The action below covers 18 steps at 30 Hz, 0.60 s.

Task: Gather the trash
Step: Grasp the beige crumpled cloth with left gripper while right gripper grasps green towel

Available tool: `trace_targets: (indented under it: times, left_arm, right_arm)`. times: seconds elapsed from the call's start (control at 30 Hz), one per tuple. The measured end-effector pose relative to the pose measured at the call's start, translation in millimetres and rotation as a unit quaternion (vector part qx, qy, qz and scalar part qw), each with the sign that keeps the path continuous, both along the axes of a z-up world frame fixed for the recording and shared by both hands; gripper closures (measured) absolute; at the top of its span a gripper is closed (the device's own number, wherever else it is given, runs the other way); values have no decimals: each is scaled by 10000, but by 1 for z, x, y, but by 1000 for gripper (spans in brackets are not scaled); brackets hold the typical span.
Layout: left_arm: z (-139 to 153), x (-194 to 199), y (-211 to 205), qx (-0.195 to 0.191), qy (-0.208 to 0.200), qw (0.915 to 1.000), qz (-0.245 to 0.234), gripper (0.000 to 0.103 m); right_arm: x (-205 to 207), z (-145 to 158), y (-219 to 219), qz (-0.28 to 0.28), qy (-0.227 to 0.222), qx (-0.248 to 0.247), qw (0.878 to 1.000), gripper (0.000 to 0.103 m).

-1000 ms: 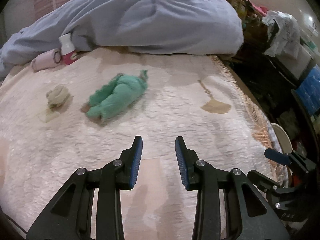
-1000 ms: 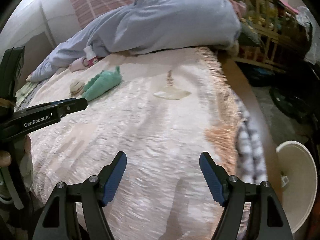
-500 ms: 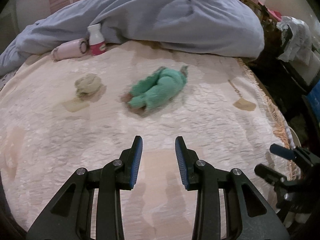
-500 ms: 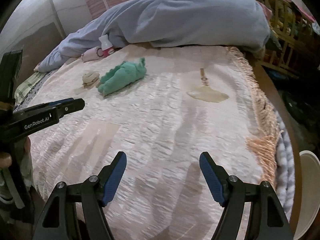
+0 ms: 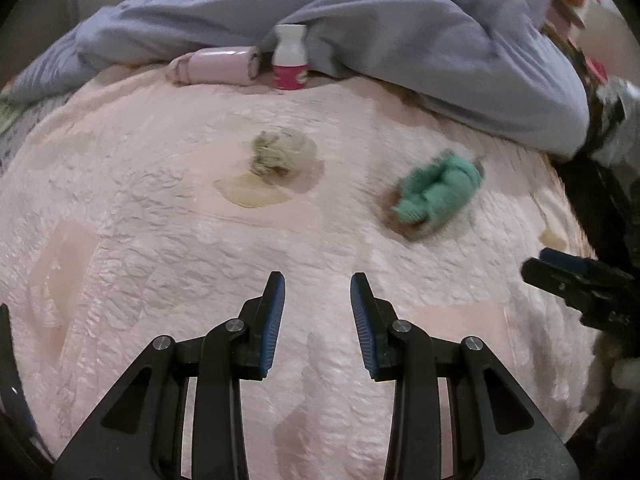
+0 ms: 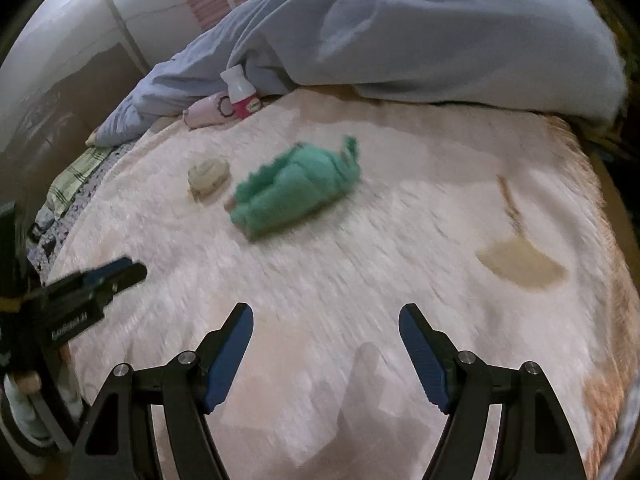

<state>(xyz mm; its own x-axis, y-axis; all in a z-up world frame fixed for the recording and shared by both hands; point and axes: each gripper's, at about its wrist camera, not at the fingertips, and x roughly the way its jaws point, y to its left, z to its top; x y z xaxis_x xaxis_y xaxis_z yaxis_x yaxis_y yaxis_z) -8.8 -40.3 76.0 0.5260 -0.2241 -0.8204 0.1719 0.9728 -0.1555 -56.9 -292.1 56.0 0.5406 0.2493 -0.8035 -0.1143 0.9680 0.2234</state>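
- Left gripper: jaws parted a modest gap, nothing between them, hovering over the pink bedspread
- Right gripper: jaws spread wide, empty, also above the bedspread
- Likely trash: beige crumpled wad, lying ahead of the left jaws and slightly to their left, well apart from them; it sits at the far edge of a tan stain
- Wad looks roughly round, no clear long axis, so approach angle should matter little (judgement)
- From the right wrist view the wad lies far ahead and left, beyond the green sock bundle; left gripper judged the nearer one
- Green bundle: long axis runs near-left to far-right in the right view; in the left view it lies ahead and right of the jaws; blurred, so whether it is trash I cannot tell
- Further back, a white-and-red bottle stands upright just beside a pink cylinder lying on its side, both against the blue duvet
- Open bedspread between left jaws and wad, nothing in the path
- Fringed bed edge runs along the right side; room there is tight
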Motion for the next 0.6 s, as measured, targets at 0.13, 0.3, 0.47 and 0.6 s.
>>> trace_targets:
  times: [0.13,0.3,0.47,0.6]
  left_arm:
    - [-2,22,18,-372,49,9991,217,56]
    - [-8,61,24,-435,57,9981,422,54]
    - [-15,101,19,-396,-13,9980,485,54]
    - [-28,131,10,-283,45,9978,592,53]
  right_arm:
    - [41,-5,14,41,97,167,9998,21]
    - [87,-22,24,12,281,357,9990,21]
    - [120,-34,23,-151,351,830,9958,20]
    - [134,-44,31,-120,327,807,9961,20]
